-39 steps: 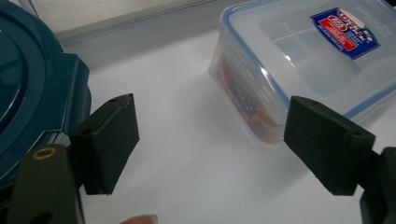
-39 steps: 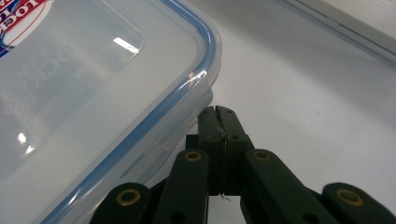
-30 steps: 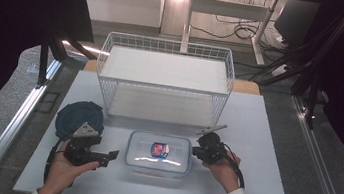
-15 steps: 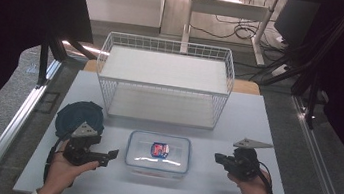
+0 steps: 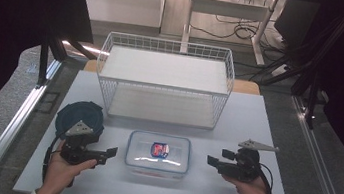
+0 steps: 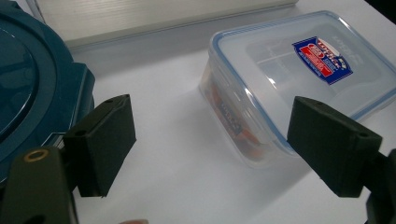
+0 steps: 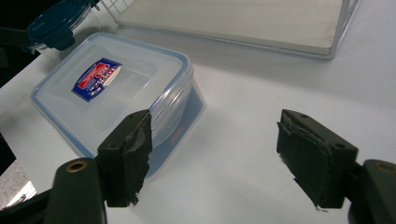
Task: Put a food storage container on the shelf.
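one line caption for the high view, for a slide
Two open hand-held tools flank a lidded clear container before a white wire rack.

- I count one clear plastic box (image 5: 158,154) with a blue-rimmed lid on my table (image 5: 268,119).
- One red-and-blue label (image 5: 159,150) sits on that lid.
- One round dark-blue container (image 5: 79,116) lies here.
- One white wire rack (image 5: 164,80) stands here, with two shelves.
- I hold two grippers: my left gripper (image 5: 111,153), my right gripper (image 5: 212,160).

The lidded box (image 5: 158,154) sits on the table (image 5: 258,118) between my left gripper (image 5: 108,153) and right gripper (image 5: 212,161). Behind it stands the wire rack (image 5: 163,83); the round container (image 5: 80,117) lies to its left.
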A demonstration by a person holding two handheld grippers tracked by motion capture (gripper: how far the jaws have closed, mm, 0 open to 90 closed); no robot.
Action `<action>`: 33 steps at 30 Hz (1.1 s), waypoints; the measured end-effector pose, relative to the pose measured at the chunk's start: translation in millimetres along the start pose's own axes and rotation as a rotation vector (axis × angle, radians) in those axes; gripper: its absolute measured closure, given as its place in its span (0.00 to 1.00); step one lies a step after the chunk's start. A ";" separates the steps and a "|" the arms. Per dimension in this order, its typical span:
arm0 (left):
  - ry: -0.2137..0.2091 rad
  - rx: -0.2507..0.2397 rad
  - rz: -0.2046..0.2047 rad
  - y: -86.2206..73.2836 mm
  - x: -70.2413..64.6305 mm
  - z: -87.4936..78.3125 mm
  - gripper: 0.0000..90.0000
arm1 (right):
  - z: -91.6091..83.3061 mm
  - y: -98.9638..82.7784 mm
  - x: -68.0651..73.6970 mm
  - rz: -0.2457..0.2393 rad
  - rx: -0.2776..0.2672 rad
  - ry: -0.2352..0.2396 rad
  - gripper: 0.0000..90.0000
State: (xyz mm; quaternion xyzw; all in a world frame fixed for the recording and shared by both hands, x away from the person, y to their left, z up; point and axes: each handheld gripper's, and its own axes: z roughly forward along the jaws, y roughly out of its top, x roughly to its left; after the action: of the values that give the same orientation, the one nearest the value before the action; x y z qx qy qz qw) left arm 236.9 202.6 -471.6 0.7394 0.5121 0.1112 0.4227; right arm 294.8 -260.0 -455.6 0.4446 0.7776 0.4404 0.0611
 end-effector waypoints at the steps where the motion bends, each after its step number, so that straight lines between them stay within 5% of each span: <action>1: -0.003 -0.002 -0.002 0.4 -0.5 -0.1 0.17 | 0.0 -0.1 0.0 -0.001 0.000 0.000 0.27; 14: -0.039 -0.001 -0.018 4.3 0.4 2.6 0.21 | 6.2 -1.4 4.1 -0.002 0.025 0.002 0.19; 17: -0.024 -0.037 -0.013 4.4 -1.2 1.9 0.20 | 7.9 -1.2 6.2 -0.009 0.031 0.004 0.19; 22: -0.053 -0.012 -0.038 8.7 -2.4 5.8 0.21 | 10.6 -0.8 7.0 -0.003 0.038 0.013 0.19; 23: -0.093 -0.002 -0.075 11.5 -2.7 10.0 0.21 | 12.1 -0.6 7.3 0.007 0.038 0.026 0.19; 32: -0.211 0.074 -0.209 21.1 -1.1 35.6 0.13 | 31.2 0.6 18.5 0.086 0.063 0.151 0.14; 33: -0.252 0.097 -0.251 21.4 -0.1 43.6 0.13 | 35.6 -0.1 19.9 0.091 0.072 0.162 0.14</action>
State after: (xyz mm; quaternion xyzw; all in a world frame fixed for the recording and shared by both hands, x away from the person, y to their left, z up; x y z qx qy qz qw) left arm 277.1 177.7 -482.7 0.6973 0.5480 -0.0605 0.4579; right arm 300.2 -222.8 -471.3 0.4441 0.7742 0.4493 -0.0381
